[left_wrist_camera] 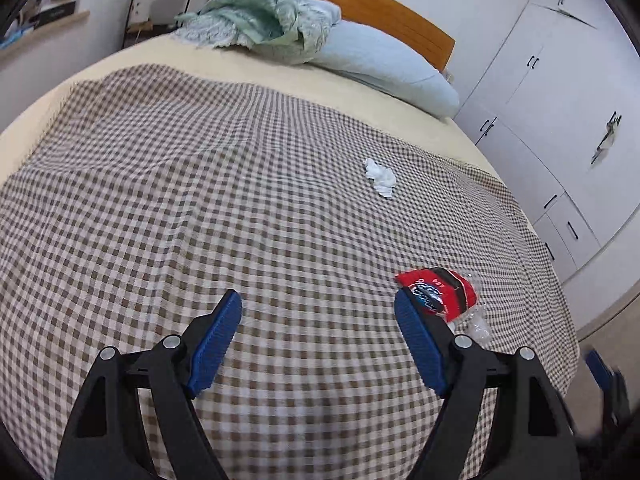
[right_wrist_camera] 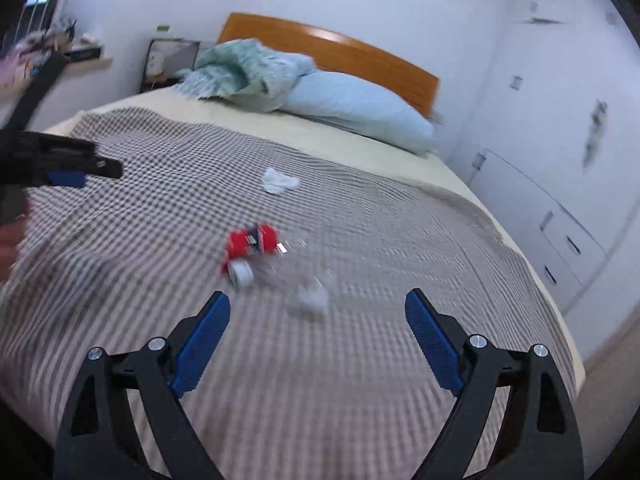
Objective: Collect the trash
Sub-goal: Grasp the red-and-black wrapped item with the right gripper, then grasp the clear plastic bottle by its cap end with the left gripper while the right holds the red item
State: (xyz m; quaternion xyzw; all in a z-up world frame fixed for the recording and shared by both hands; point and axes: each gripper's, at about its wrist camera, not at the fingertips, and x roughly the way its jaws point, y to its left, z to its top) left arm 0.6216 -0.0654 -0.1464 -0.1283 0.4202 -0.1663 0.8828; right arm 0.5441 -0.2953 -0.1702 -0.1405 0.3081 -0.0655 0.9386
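A red plastic wrapper (left_wrist_camera: pixel 438 290) with a clear crumpled end lies on the checked bedspread (left_wrist_camera: pixel 200 208), just past the right finger of my left gripper (left_wrist_camera: pixel 318 306), which is open and empty. A crumpled white tissue (left_wrist_camera: pixel 380 178) lies farther up the bed. In the right wrist view, blurred by motion, the red wrapper (right_wrist_camera: pixel 250 246) lies ahead and left of my open, empty right gripper (right_wrist_camera: pixel 318 306), with a small white scrap (right_wrist_camera: pixel 310 300) between the fingers' line and the tissue (right_wrist_camera: pixel 280 181) beyond. The left gripper (right_wrist_camera: pixel 68 168) shows at the far left.
A light blue pillow (left_wrist_camera: pixel 384 66) and a green blanket (left_wrist_camera: pixel 264 16) lie at the wooden headboard (left_wrist_camera: pixel 360 4). White wardrobe doors (left_wrist_camera: pixel 560 100) stand to the right of the bed. A shelf (left_wrist_camera: pixel 44 20) with items and a bedside stand (left_wrist_camera: pixel 160 8) are at the far left.
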